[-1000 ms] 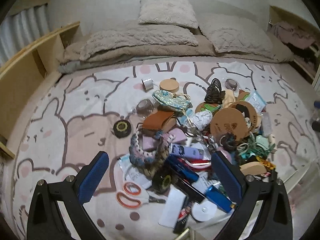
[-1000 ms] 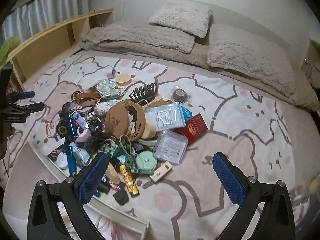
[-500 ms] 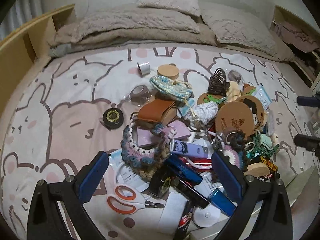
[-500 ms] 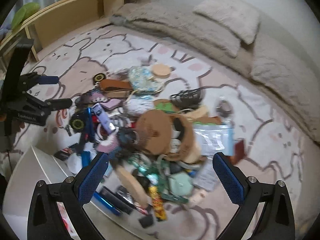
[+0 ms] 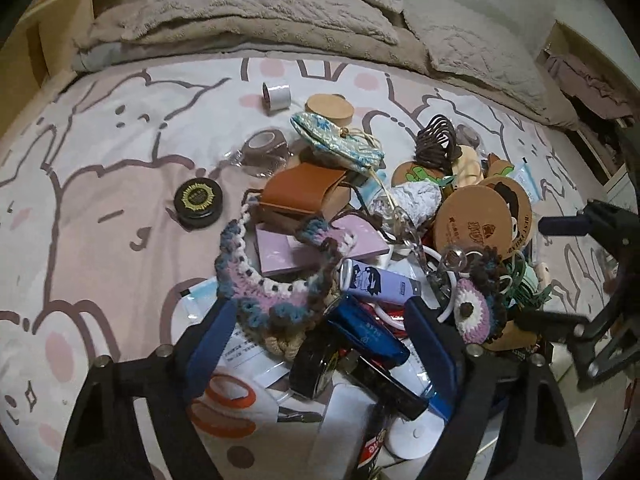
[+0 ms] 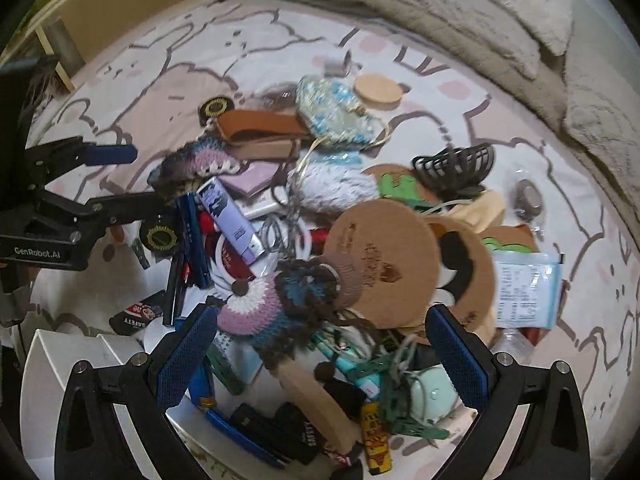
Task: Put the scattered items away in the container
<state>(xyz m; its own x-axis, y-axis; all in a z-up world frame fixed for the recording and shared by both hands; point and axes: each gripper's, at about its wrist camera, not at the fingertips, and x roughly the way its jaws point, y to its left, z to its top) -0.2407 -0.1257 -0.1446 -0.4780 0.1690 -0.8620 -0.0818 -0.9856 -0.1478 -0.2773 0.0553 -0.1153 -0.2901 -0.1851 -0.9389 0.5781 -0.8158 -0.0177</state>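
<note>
A pile of small items covers the patterned bedspread (image 5: 100, 184). My left gripper (image 5: 320, 340) hovers low over its near edge, jaws closing, with a crocheted purple-blue piece (image 5: 272, 292), a blue case (image 5: 368, 332) and a black tape roll (image 5: 312, 368) lying between the pads; neither pad presses on them. My right gripper (image 6: 322, 356) stands open above a crocheted round piece (image 6: 256, 308) and a wooden stick (image 6: 320, 404), beside the cork coaster (image 6: 380, 256). A white container (image 6: 60, 364) sits at the pile's near left in the right wrist view.
A black round tin (image 5: 199, 200), a white tape roll (image 5: 276, 96) and orange scissors (image 5: 224, 404) lie at the pile's fringe. Pillows and a folded blanket (image 5: 248, 12) are at the bed's head. A wooden shelf (image 6: 120, 8) lines the side. Each gripper shows in the other's view.
Both grippers have come down and closer to the pile. The right one swung left across it toward the crocheted round piece. The left jaws have narrowed.
</note>
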